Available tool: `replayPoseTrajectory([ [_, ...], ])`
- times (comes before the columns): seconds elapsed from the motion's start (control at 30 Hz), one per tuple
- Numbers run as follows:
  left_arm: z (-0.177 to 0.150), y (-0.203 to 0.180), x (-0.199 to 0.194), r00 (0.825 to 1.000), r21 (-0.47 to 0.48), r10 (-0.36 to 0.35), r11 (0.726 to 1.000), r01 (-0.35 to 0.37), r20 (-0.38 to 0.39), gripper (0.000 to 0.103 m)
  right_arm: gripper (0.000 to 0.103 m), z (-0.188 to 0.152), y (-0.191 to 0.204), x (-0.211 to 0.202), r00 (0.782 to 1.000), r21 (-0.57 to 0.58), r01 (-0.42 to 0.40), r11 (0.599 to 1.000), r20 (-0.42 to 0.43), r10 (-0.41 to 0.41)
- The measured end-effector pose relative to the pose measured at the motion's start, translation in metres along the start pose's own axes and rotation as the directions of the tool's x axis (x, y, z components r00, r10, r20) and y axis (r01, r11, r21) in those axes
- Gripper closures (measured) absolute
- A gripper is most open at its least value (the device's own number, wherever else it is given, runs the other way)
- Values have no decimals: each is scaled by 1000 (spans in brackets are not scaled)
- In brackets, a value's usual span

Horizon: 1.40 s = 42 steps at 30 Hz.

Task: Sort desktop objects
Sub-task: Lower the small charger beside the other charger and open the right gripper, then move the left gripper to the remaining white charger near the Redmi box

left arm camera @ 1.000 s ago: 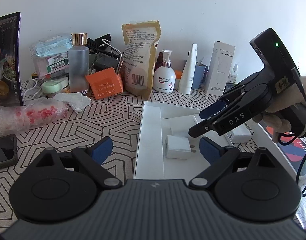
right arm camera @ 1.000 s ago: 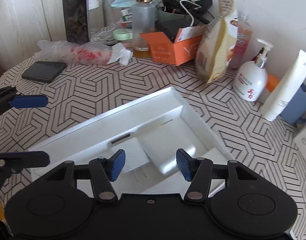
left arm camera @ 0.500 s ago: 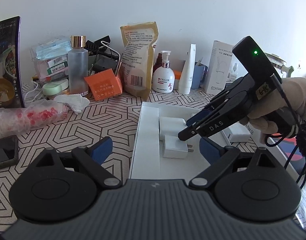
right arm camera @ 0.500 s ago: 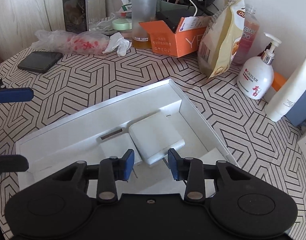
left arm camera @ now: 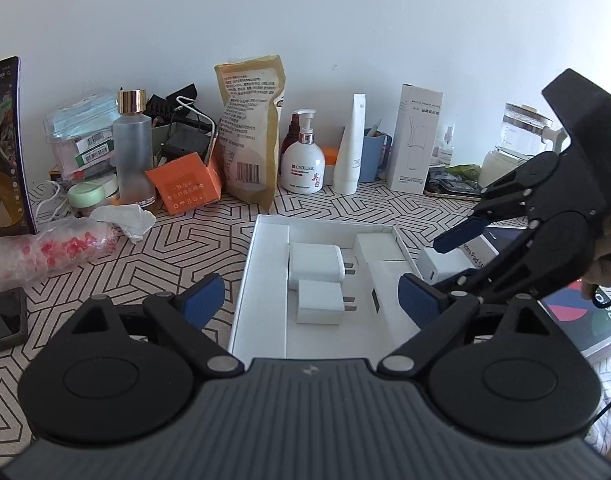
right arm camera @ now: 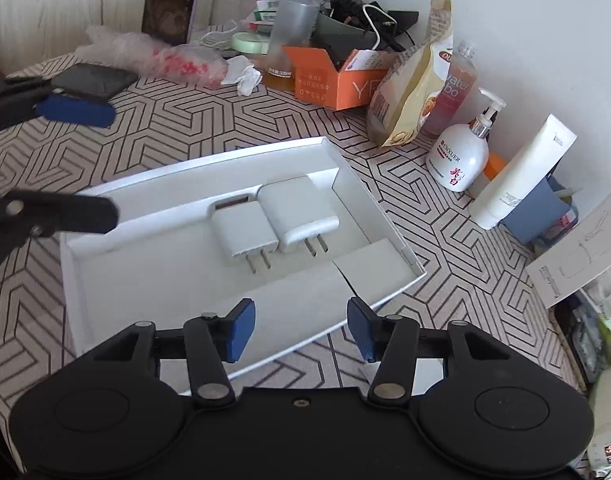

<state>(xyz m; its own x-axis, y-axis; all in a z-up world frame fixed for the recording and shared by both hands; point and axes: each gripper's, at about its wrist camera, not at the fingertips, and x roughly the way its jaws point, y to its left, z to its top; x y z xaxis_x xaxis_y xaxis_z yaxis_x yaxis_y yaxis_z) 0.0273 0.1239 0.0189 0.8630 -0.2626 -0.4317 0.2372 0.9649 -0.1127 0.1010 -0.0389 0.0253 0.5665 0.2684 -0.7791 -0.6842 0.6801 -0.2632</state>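
A white shallow box (left arm camera: 265, 248) (right arm camera: 105, 264) lies on the patterned table. Two white plug chargers lie in it side by side: a larger one (left arm camera: 315, 260) (right arm camera: 299, 212) and a smaller one (left arm camera: 319, 308) (right arm camera: 243, 236). A third white charger (left arm camera: 439, 266) lies outside the box at its right. My left gripper (left arm camera: 309, 296) is open and empty at the box's near end. My right gripper (right arm camera: 299, 332) is open and empty, raised above the box's right edge; it shows in the left wrist view (left arm camera: 457, 256) near the third charger.
Along the wall stand a glass bottle (left arm camera: 133, 148), an orange box (left arm camera: 183, 188), a tan pouch (left arm camera: 249, 136), a pump bottle (left arm camera: 303, 164), a white tube (left arm camera: 347, 148) and a white carton (left arm camera: 415, 140). A dark phone (left arm camera: 1, 320) and bubble wrap (left arm camera: 45, 248) lie left. A tablet box (left arm camera: 577, 320) lies right.
My right gripper opened, let go of the larger charger in the box beside the smaller one, and drew back up and to the right. My left gripper stayed open.
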Motion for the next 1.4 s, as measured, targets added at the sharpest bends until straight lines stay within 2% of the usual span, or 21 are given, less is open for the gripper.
replayPoseTrajectory([
  [0.17, 10, -22, 7, 1000, -6, -30, 1000, 30, 6, 8, 37, -24, 5, -29, 998, 11, 41, 999, 36, -42],
  [0.3, 18, -42, 12, 994, -24, -107, 994, 107, 11, 8, 37, -44, 6, -44, 997, 20, 67, 998, 45, -68],
  [0.53, 20, -78, 32, 991, -5, -128, 992, 128, -28, 8, 35, -72, -10, -65, 991, 65, 100, 993, 78, -105],
  [0.77, 28, -118, 52, 987, 21, -154, 988, 155, -54, 8, 34, -110, -26, -82, 984, 153, 89, 984, 142, -111],
  [0.93, 36, -130, 70, 981, -87, -189, 979, 185, -41, 8, 34, -141, -41, -84, 973, 234, 42, 971, 212, -93],
  [1.07, 40, -149, 90, 986, -45, -149, 988, 146, -76, 9, 34, -148, -59, -79, 976, 242, 13, 970, 206, -64],
  [1.13, 40, -157, 102, 987, -17, -124, 992, 123, -104, 12, 34, -150, -72, -75, 977, 259, -3, 966, 205, -52],
  [1.23, 39, -166, 119, 985, 23, -93, 995, 98, -148, 20, 34, -154, -93, -68, 976, 305, -23, 952, 211, -44],
  [1.3, 38, -169, 132, 981, 49, -67, 996, 77, -180, 30, 34, -157, -107, -64, 973, 350, -56, 935, 229, -27],
  [1.4, 41, -162, 150, 975, -23, -44, 999, 40, -218, 29, 34, -162, -123, -60, 963, 431, -118, 895, 269, -2],
])
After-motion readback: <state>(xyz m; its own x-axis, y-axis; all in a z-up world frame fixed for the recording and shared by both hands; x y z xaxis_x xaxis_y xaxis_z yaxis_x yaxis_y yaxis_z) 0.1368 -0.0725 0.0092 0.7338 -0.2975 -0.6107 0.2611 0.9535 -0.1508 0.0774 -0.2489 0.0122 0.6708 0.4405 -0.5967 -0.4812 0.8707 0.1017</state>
